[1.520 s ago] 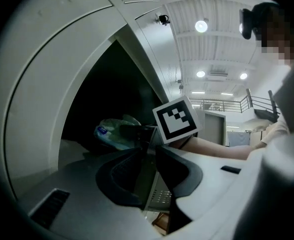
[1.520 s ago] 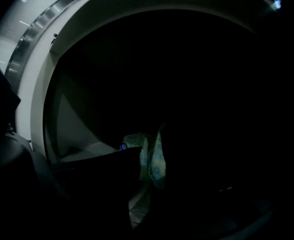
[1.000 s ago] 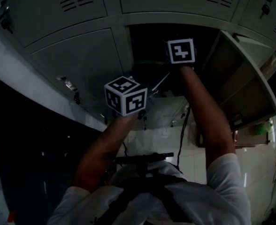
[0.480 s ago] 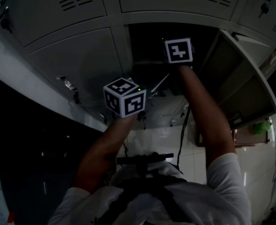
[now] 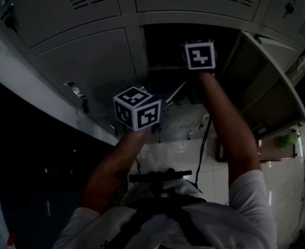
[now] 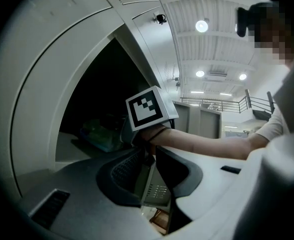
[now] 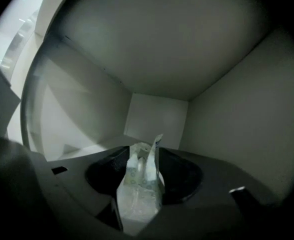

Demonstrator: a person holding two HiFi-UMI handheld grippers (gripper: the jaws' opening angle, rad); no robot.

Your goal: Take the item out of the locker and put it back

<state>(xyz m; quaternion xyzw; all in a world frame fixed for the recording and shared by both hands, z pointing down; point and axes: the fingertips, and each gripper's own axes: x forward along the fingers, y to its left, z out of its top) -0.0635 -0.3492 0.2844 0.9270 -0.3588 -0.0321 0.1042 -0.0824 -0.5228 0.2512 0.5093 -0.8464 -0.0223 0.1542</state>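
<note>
The locker [image 5: 165, 48] stands open and dark inside. My right gripper [image 7: 144, 176] reaches into it, its marker cube [image 5: 199, 56] at the opening. A crinkled whitish plastic packet [image 7: 139, 184] stands between its jaws, which are opening; the pads sit apart from the packet's sides. The packet [image 6: 98, 134] shows greenish on the locker's floor in the left gripper view, in front of the right gripper's cube [image 6: 148, 109]. My left gripper [image 6: 149, 176] hangs outside, left of the opening, its cube [image 5: 137, 108] low; its jaws stand a little apart with nothing between them.
The locker's door [image 5: 269, 82] is swung out to the right. Shut locker doors [image 5: 90, 61] with vents and key locks flank the opening and run above it. A lit hall with ceiling lamps [image 6: 201, 26] lies behind the person's arm [image 6: 207, 141].
The right gripper's cube has stayed at the locker's opening with small shifts. The left gripper's cube has barely moved.
</note>
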